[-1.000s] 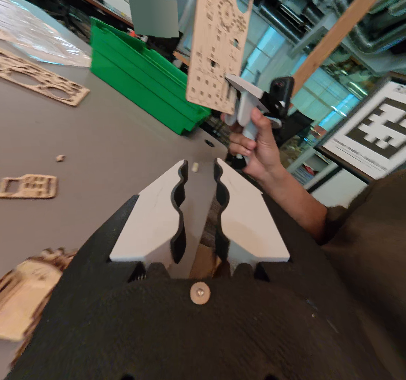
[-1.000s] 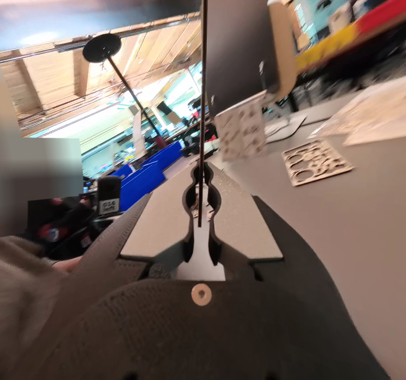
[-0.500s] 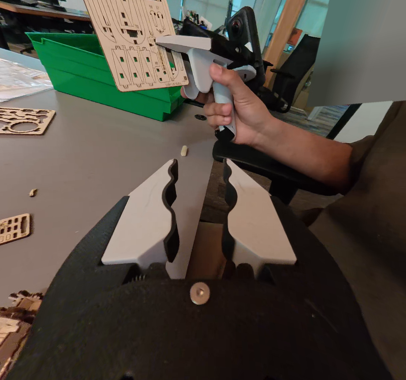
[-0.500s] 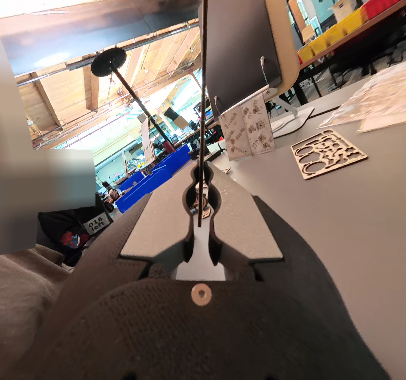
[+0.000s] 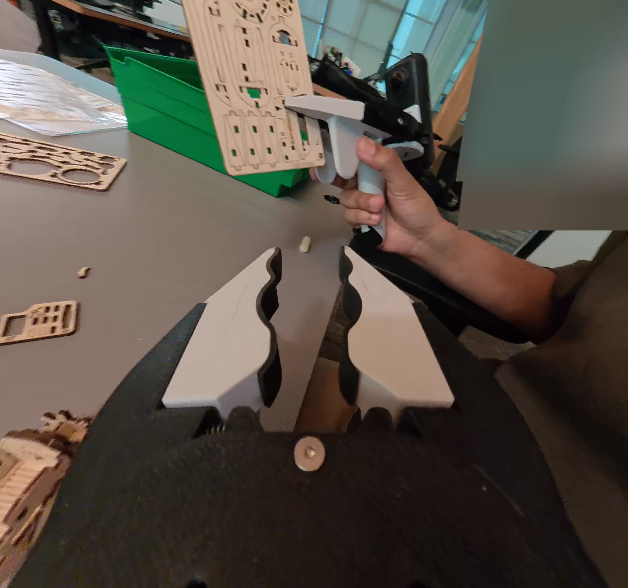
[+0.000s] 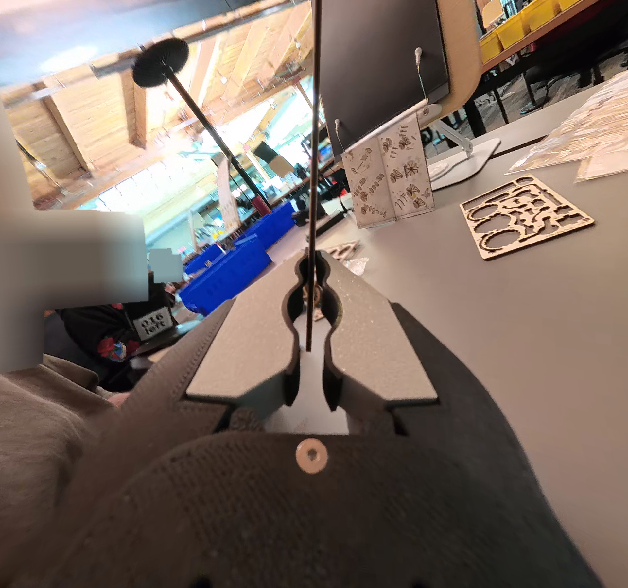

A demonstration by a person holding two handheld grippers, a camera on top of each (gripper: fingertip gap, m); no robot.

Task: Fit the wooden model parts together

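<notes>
My right gripper is shut on a laser-cut wooden parts sheet, seen edge-on as a thin dark line. In the left wrist view that sheet stands upright above the grey table, held at its lower right corner by the right gripper in a person's hand. My left gripper is open and empty, low over the table edge, in front of and below the sheet. A partly built wooden model lies at the lower left, blurred. A small wooden peg lies just beyond my left fingertips.
Green bins stand behind the sheet. An emptied wooden frame, a small cut piece, a chip and bagged sheets lie on the table. An instruction leaflet on a stand and another wooden frame show in the right wrist view. The left gripper's tips are roughly 12 cm from the right gripper's.
The wooden sheet in the right gripper has moved right and lower in the left view. My left gripper has opened wider.
</notes>
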